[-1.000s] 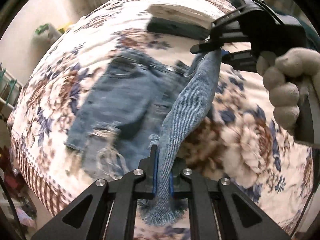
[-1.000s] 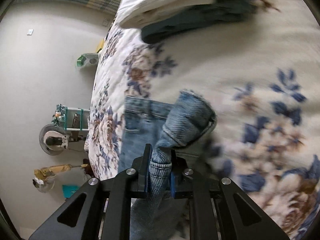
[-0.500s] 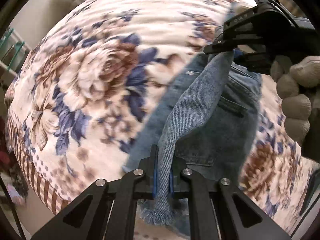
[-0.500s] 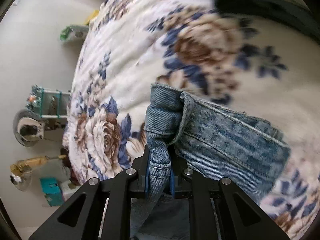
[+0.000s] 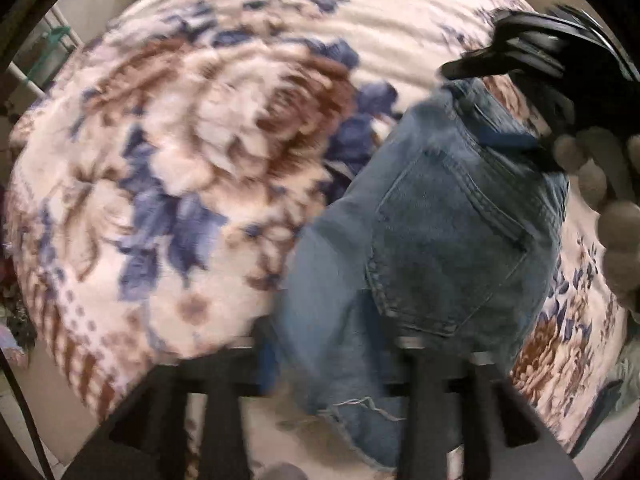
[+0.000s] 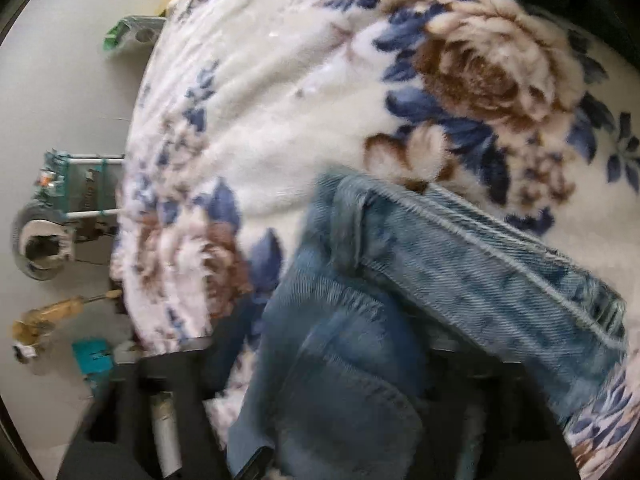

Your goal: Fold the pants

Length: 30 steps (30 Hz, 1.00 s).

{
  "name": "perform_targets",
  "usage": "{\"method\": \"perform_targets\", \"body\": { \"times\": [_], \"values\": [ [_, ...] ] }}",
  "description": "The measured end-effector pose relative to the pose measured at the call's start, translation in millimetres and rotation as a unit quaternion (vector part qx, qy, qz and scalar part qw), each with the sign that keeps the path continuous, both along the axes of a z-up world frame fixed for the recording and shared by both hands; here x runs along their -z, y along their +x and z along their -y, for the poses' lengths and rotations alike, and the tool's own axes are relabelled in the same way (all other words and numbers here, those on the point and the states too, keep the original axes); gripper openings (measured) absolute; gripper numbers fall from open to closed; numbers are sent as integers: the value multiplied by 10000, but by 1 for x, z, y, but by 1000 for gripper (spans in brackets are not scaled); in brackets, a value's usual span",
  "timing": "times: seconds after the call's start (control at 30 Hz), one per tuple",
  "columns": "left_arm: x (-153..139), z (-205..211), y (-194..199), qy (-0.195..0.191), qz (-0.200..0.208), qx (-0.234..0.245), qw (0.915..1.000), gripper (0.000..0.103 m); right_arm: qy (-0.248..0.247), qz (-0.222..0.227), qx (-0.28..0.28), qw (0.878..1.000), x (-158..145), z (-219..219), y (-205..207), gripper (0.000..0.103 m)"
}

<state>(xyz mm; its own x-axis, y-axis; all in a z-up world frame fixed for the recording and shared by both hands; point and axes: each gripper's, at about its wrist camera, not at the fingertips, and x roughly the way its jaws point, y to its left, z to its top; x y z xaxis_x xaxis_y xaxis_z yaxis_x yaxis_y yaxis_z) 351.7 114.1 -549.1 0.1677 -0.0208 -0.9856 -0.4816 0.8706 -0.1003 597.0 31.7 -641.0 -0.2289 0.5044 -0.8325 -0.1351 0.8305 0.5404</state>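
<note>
The blue denim pants point(image 5: 432, 232) lie folded on the floral blanket point(image 5: 200, 140), back pocket up, frayed hem toward me. My left gripper point(image 5: 340, 356) has its fingers spread wide, with the hem lying loose between them. My right gripper point(image 5: 516, 76) shows at the upper right of the left wrist view, at the waistband. In the right wrist view the waistband point(image 6: 460, 248) lies over my right gripper point(image 6: 320, 368), whose fingers stand wide apart. Both views are blurred.
The blanket point(image 6: 300, 100) covers a bed whose left edge drops to the floor, where a teal rack point(image 6: 76, 184) and small clutter stand. A dark garment point(image 6: 568, 4) lies at the bed's far right.
Both grippers were shut on the denim and carried it across the bed. Now both have opened and the pants lie on the blanket.
</note>
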Motion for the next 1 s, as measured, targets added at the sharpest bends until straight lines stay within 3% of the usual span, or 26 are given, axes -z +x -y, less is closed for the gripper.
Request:
{"method": "perform_targets", "body": {
  "times": [0.03,0.07,0.17,0.3,0.4,0.5,0.57,0.63,0.73,0.77,0.8,0.83,1.0],
  "values": [
    [-6,-1,-2,85,-21,-10,10000,87,71,58,58,9999,-9,7,-1,90],
    [-10,-3,-3,114,-10,-7,9999,92,106,126,94,9998,-17,11,-3,90],
    [-23,-2,-8,224,53,-28,9997,92,121,423,346,9984,-49,54,-9,90],
    [-23,13,-11,220,10,18,9998,92,-137,467,728,9962,-57,116,-16,91],
    [-13,26,-15,48,-19,-76,10000,92,-379,316,1060,9931,-38,162,-21,91],
    [-8,42,-24,-194,40,-350,9992,92,-24,8,1398,9902,-11,191,-25,91],
    [-2,46,-36,-684,149,-787,9944,92,331,-167,1473,9884,5,197,-27,91],
    [7,48,-52,-1299,213,-1385,9816,92,715,-384,1505,9853,25,194,-29,91],
    [22,49,-77,-1858,167,-2140,9588,92,1005,-519,1440,9831,44,179,-30,89],
    [25,49,-85,-1949,168,-2323,9528,92,1014,-510,1395,9837,46,175,-31,85],
    [25,49,-94,-2036,183,-2531,9456,92,998,-437,1334,9851,48,169,-33,63],
    [24,49,-105,-2097,237,-2779,9371,92,960,-400,1305,9860,49,165,-35,59],
    [23,68,-141,-2473,654,-3647,8953,92,1038,-444,1302,9850,46,172,-41,61]
  ]
}}
